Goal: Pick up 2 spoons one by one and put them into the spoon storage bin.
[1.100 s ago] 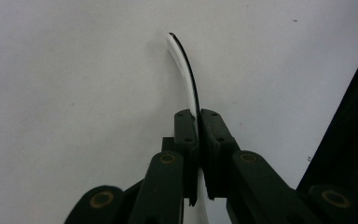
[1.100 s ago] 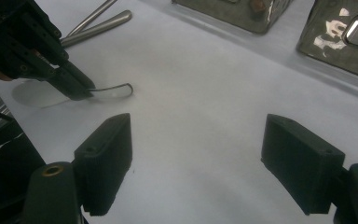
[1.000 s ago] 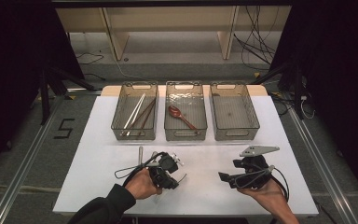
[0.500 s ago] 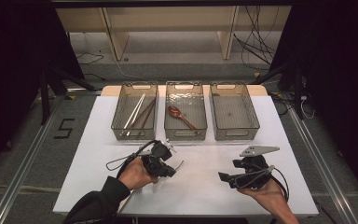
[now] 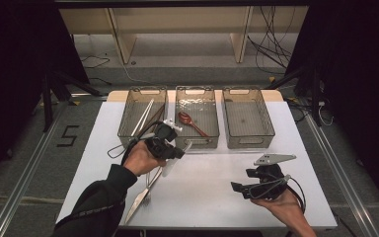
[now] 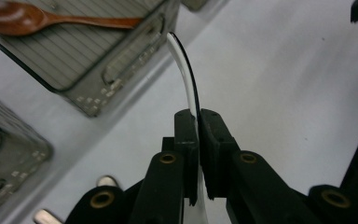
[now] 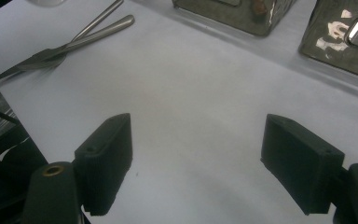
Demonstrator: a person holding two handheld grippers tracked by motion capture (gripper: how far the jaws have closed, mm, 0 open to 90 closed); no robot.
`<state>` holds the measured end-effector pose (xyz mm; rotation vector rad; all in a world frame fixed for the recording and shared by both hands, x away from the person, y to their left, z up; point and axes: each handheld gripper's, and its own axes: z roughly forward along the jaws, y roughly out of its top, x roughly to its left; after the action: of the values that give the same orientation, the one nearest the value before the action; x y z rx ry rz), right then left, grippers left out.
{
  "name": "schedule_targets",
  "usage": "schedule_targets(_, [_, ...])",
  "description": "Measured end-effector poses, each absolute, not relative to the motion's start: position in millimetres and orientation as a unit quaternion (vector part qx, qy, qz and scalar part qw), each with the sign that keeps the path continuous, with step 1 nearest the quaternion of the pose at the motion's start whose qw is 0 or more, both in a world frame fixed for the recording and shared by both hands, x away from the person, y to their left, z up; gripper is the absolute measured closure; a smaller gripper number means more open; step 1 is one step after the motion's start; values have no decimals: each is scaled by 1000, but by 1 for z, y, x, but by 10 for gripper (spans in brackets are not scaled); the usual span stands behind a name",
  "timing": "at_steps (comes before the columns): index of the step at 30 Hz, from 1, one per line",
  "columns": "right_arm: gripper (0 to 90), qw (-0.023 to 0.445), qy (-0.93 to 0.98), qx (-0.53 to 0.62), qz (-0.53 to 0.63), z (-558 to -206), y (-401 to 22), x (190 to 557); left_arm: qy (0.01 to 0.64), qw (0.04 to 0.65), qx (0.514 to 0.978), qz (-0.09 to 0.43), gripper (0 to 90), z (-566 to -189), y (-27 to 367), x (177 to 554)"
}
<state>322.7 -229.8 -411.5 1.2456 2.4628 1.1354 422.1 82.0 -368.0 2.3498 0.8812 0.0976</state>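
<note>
My left gripper (image 5: 177, 153) hangs above the table just in front of the left and middle bins, shut on a thin white curved utensil (image 5: 170, 167). In the left gripper view the black jaws (image 6: 198, 135) pinch that white utensil (image 6: 182, 65) edge-on, and its tip reaches toward the middle bin (image 6: 121, 70), which holds a brown wooden spoon (image 6: 14, 17). My right gripper (image 5: 239, 190) rests low at the front right of the table. Its jaws (image 7: 209, 163) stand wide apart over bare white table, open with nothing between them.
Three clear bins stand in a row at the back: the left bin (image 5: 128, 129) holds long pale sticks, the middle bin (image 5: 197, 142) holds the wooden spoon (image 5: 190, 121), and the right bin (image 5: 269, 129) holds nothing. A metal knife and fork (image 5: 143, 192) lie at the front left.
The left hand has risen and moved away from the front edge toward the bins, carrying the white utensil. The right hand has stayed still.
</note>
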Motion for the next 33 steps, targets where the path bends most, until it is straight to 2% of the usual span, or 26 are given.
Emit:
schedule_targets(9, [256,77,822,416,381,-412,-231,323,339,321,883,52,854,-353,73,448])
schedule_targets(33, [256,73,824,412,382,-412,-230,324,366,326,868,74,853,-347,51,518])
